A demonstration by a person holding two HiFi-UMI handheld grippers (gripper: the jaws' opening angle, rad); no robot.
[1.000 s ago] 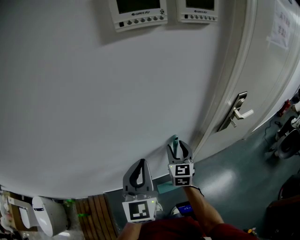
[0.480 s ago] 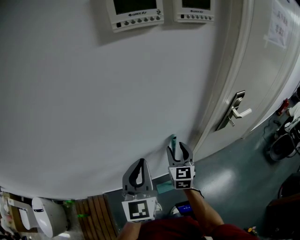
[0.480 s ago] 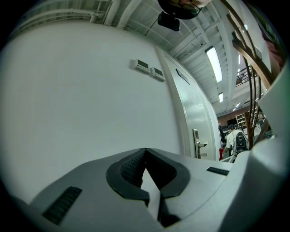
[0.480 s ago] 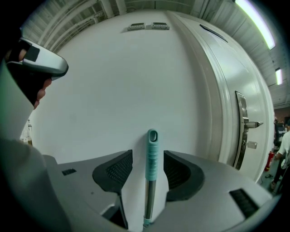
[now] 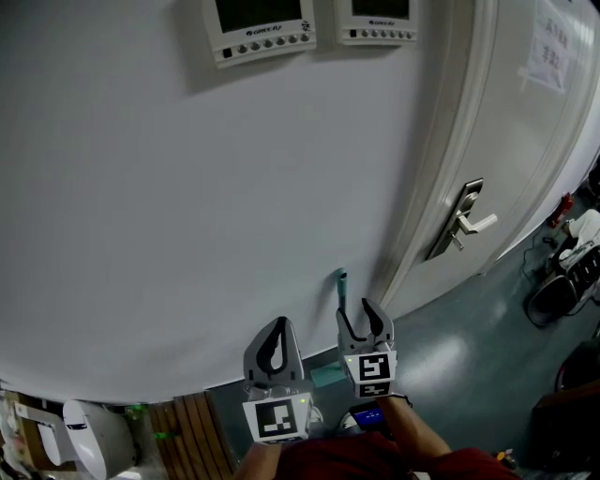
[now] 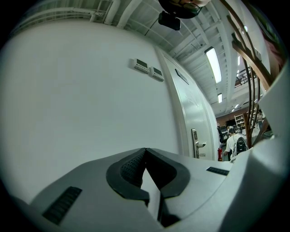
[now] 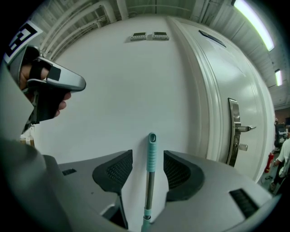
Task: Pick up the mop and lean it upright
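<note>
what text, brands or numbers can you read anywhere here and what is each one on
"GREE": brand mark under the screen of the left wall panel; it is small, and the marks after it are unreadable.
Right wall panel: its print is too small to read.
Paper sheet on the door: it carries lines of print, too blurred to read.
No other readable text.

Your mop (image 7: 151, 154) leans on the wall (image 5: 187, 234) ahead, just left of the door (image 5: 525, 141). Its handle top stands in the gap between the fingers (image 7: 115, 173) of your right gripper (image 5: 361, 314), touching neither. Your left gripper (image 5: 275, 323) sits just left of that one, nearer you. Two panels (image 5: 261, 23) hang high on the wall.
</note>
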